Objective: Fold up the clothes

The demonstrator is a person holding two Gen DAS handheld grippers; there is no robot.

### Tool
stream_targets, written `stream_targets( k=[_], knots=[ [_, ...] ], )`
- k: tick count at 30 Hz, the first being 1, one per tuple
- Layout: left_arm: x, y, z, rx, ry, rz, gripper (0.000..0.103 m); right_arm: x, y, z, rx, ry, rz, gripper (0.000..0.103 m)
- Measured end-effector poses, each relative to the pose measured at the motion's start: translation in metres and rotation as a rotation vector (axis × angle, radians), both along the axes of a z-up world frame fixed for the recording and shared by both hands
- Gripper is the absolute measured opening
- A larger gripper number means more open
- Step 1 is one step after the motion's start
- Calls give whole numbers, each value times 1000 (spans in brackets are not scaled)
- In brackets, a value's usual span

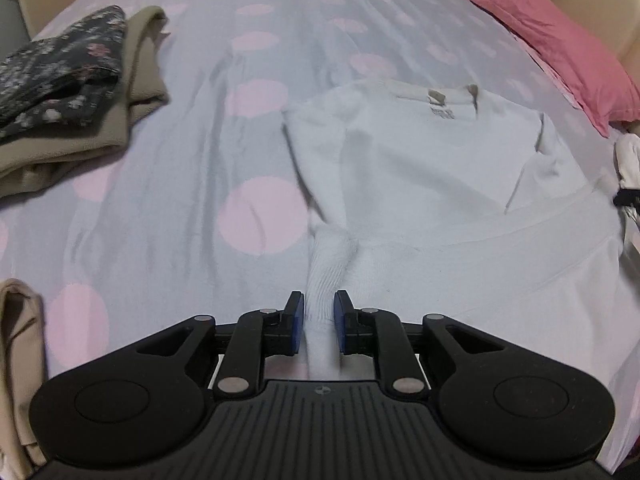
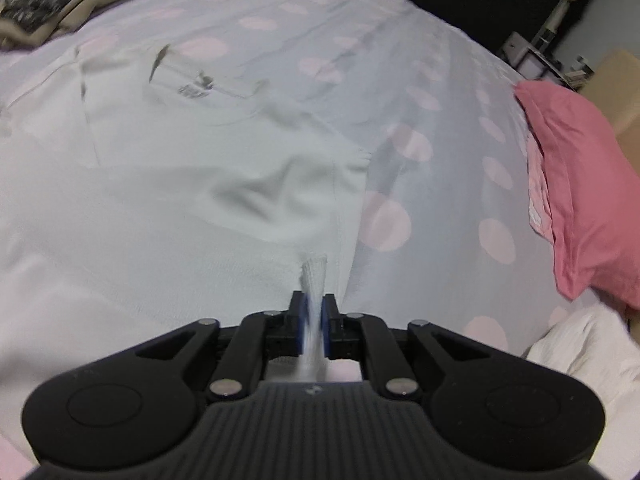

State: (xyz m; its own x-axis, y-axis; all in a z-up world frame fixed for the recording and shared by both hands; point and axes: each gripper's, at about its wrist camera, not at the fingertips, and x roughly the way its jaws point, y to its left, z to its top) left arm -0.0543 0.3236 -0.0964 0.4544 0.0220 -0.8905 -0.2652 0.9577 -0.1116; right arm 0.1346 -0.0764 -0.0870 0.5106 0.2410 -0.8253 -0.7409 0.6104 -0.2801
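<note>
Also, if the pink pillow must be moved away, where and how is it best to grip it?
Probably by the thin flat border of the pillow, along the long edge that faces the middle of the bed. Come in from that side, one jaw above the border and one below. The stuffed body looks too thick for the jaws.

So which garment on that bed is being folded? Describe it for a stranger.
Find the spotted bedsheet with a pink pillow at one edge. The white sweatshirt lies flat mid-bed, neck label up; unlike the floral and khaki pile beside it, it is plain white.
</note>
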Motion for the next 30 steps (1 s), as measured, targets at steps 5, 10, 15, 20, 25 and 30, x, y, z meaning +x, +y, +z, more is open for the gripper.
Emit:
stream_targets(
  k=[5, 10, 15, 20, 25, 30],
  knots=[
    [-27, 13, 24, -39, -41, 16, 19, -3, -26, 19, 80, 43, -12, 59],
    [-73, 11, 25, -145, -48, -18, 21, -17, -75, 21, 130, 183, -23, 62],
    [-104, -8, 9, -168, 9, -67, 21, -39, -104, -1, 90, 298, -14, 62],
    [-118, -21, -1, -175, 10, -90, 21, -57, -108, -9, 74, 350, 20, 67],
    [-113, -33, -9, -129, 33, -155, 23, -60, -106, -16, 83, 378, 2, 69],
    [-112, -26, -8, -150, 22, -141, 2, -59, -99, -21, 47, 412, -22, 10]
  ],
)
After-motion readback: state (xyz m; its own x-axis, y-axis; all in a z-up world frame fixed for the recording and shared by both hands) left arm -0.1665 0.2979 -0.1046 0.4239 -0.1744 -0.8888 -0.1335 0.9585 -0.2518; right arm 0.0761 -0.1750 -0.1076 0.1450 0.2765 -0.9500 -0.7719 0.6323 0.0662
